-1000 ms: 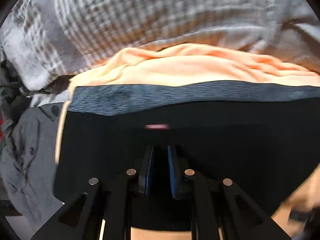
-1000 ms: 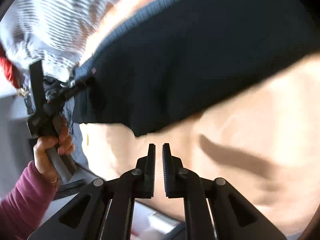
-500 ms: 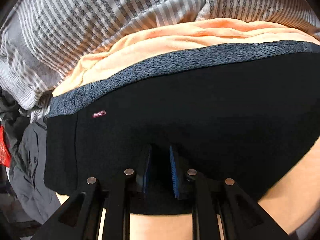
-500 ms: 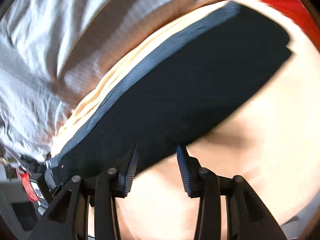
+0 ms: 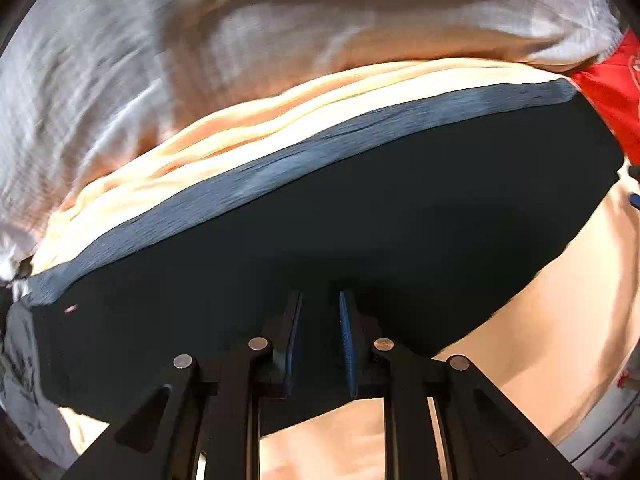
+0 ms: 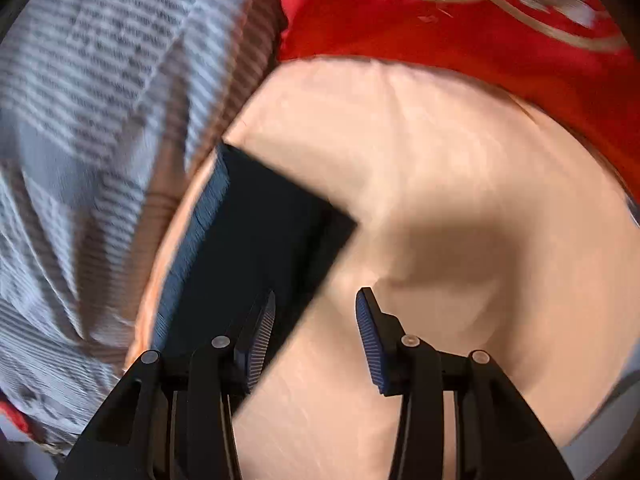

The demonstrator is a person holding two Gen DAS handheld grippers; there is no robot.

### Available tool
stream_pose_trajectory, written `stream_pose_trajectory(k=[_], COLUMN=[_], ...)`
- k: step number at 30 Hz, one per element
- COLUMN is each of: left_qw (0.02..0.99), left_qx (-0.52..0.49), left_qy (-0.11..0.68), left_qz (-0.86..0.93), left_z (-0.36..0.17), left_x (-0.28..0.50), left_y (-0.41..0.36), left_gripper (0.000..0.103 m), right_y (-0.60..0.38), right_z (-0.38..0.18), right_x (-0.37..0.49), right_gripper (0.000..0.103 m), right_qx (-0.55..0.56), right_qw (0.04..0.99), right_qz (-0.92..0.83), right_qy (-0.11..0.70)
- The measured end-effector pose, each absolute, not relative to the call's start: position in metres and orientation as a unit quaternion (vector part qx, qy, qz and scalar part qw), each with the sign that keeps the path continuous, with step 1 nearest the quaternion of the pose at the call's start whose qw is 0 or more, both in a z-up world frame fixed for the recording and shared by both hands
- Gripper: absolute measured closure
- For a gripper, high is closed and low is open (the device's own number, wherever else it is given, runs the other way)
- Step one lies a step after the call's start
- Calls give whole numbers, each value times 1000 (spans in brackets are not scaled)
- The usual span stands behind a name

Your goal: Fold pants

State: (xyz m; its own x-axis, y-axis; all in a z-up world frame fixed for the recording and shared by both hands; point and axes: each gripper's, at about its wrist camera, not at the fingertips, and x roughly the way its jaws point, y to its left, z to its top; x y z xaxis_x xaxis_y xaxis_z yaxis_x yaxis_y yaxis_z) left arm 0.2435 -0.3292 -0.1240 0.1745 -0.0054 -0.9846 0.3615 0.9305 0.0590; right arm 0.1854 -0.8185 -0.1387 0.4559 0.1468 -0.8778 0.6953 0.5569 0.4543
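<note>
Black pants [image 5: 360, 220] lie flat on my peach sheet [image 6: 460, 184]; my left gripper [image 5: 320, 334] pinches their near edge, my right gripper [image 6: 316, 320] spread wide, holding nothing.

Left gripper [image 5: 320, 320] narrowed, right gripper [image 6: 316, 312] spread.

Striped cloth [image 6: 92, 92] left of right gripper [image 6: 316, 320]: motion-blurred, stripes smeared. Red fabric [image 6: 460, 20] ahead: cut off by top edge. Small label on pants [image 5: 71, 309], far left of left gripper [image 5: 320, 320]: illegible.
</note>
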Motion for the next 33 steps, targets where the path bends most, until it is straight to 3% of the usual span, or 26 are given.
stream_pose_trajectory(k=[8, 9, 10, 17, 18, 25, 29, 33], left_qw=[749, 747, 744, 742, 742, 747, 747, 753], left_qx=[150, 152, 154, 175, 176, 175, 166, 131], left_qy=[629, 631, 634, 632, 632, 627, 630, 631], left_qz=[-143, -143, -141, -140, -140, -138, -134, -129], left_z=[-124, -126, -128, -143, -145, -143, -147, -135], left_x=[247, 247, 247, 247, 249, 248, 239, 248], left_y=[-420, -427, -433, -447, -446, -455, -435, -421], left_gripper=[83, 84, 84, 83, 83, 83, 83, 83], right_y=[-839, -840, -840, -847, -848, -828, -818, -823], right_z=[-162, -162, -162, -165, -161, -119, -142, -151], right_x=[214, 215, 215, 191, 188, 198, 218, 210], right_gripper=[59, 78, 90, 89, 82, 82, 79, 85], right_qx=[447, 450, 449, 464, 455, 352, 323, 352], right_qw=[728, 728, 728, 719, 722, 792, 777, 759], right_qz=[-159, -154, -149, -140, -152, -146, -131, -155], right_qy=[495, 493, 496, 498, 499, 477, 524, 526])
